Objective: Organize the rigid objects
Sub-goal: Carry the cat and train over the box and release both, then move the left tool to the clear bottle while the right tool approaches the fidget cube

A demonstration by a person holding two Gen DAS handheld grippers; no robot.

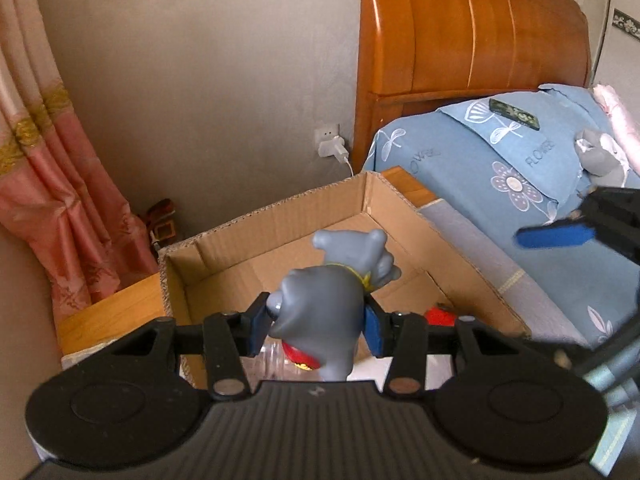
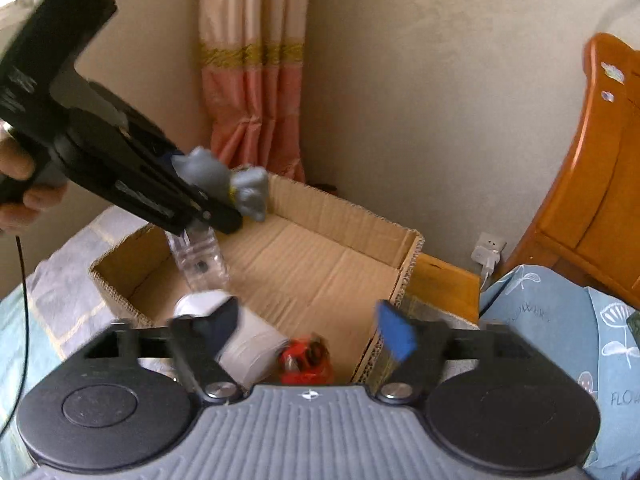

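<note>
Three items already boxed | left claw [image 1: 316,320] gripping grey toy [image 1: 320,312] over cardboard box [image 1: 280,208] | right claw [image 2: 308,332] gaping, empty

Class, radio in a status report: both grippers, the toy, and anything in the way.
Left gripper shut on grey toy, held over cardboard box. Right gripper open, empty. Box already holds bottle, white roll, red item; drop path looks free.

A home bedroom, plainly — beyond the left tool rises a carved wooden headboard [image 1: 472,28], and just beneath it lies a blue flowered pillow [image 1: 500,160]. Off to that tool's left hangs a pink curtain [image 1: 48,184], with a charger [image 1: 334,148] plugged into the wall ahead.
</note>
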